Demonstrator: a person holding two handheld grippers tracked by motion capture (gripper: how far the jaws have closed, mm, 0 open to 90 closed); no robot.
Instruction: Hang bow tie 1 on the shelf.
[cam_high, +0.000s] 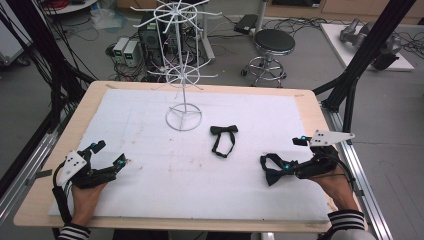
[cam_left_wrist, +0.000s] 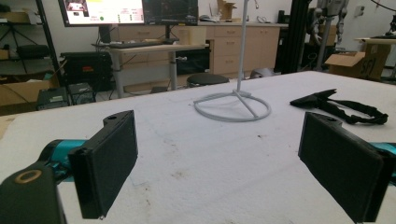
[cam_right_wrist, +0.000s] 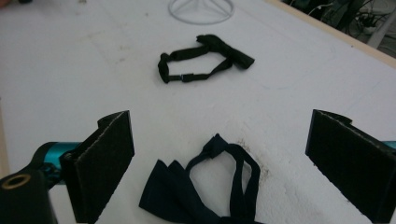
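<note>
With jaws wide, right tool (cam_right_wrist: 219, 163) straddles the near bow tie (cam_right_wrist: 205, 186), grasp step; next, lower and pinch it. Left tool (cam_left_wrist: 233, 163) idles wide at near left of the counter (cam_high: 200, 165).

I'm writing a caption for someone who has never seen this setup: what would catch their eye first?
Probably the tall white wire rack standing at the far middle of the white table, its hooks bare. Next, two dark bow ties on the white surface: one bow tie lies loose near the middle, the other bow tie sits between the open jaws of the right claw. The left claw rests open at the near left.
</note>
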